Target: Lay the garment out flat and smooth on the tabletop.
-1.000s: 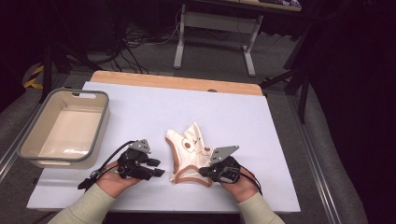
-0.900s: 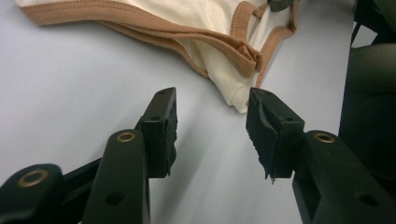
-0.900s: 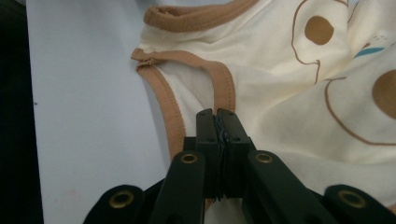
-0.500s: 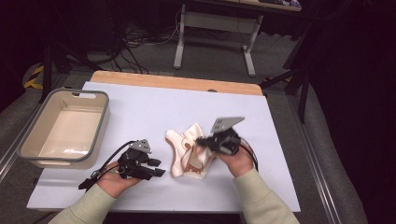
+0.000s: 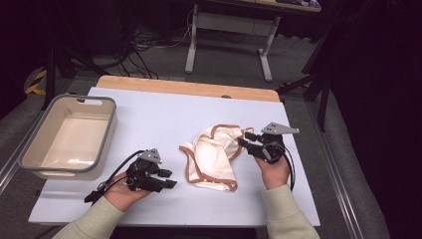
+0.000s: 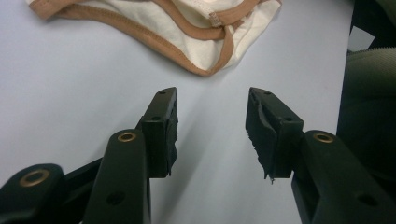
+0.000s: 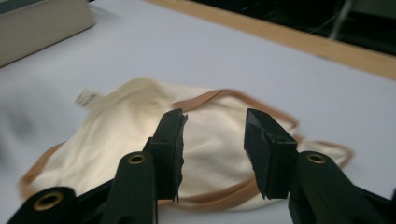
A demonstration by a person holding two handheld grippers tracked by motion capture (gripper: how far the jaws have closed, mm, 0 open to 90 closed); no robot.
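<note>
A cream garment [image 5: 213, 157] of thin, soft cloth, edged all round with tan binding, is seen crumpled in loose folds near the middle of the surface [image 5: 164, 109]. Its shape is irregular: a bunched upper part with looping bands and a flatter lobe toward the near edge. A small white label is seen standing out from one fold in the right gripper view.

The right gripper [image 5: 245, 140], made of matte black plastic with brass-coloured rivets and topped by a grey three-cornered plate, is held just at the garment's right edge. Its jaws have just been opening and are now spread, with nothing pressed between the pads; in the right gripper view the cloth is seen lying beyond and below them, and whether the tips touch it cannot be told.

The left gripper [image 5: 168, 179] is held low over the surface, just left of the garment and apart from it. Its jaws are spread with bare surface between them; the rubbery pads are seen to be frayed at their edges.

The surface is a smooth, pale sheet with a wooden strip along its far edge. A rectangular tub [image 5: 30, 158] with rounded corners, beige walls and a grey rim is set at the left, well apart from the garment.
</note>
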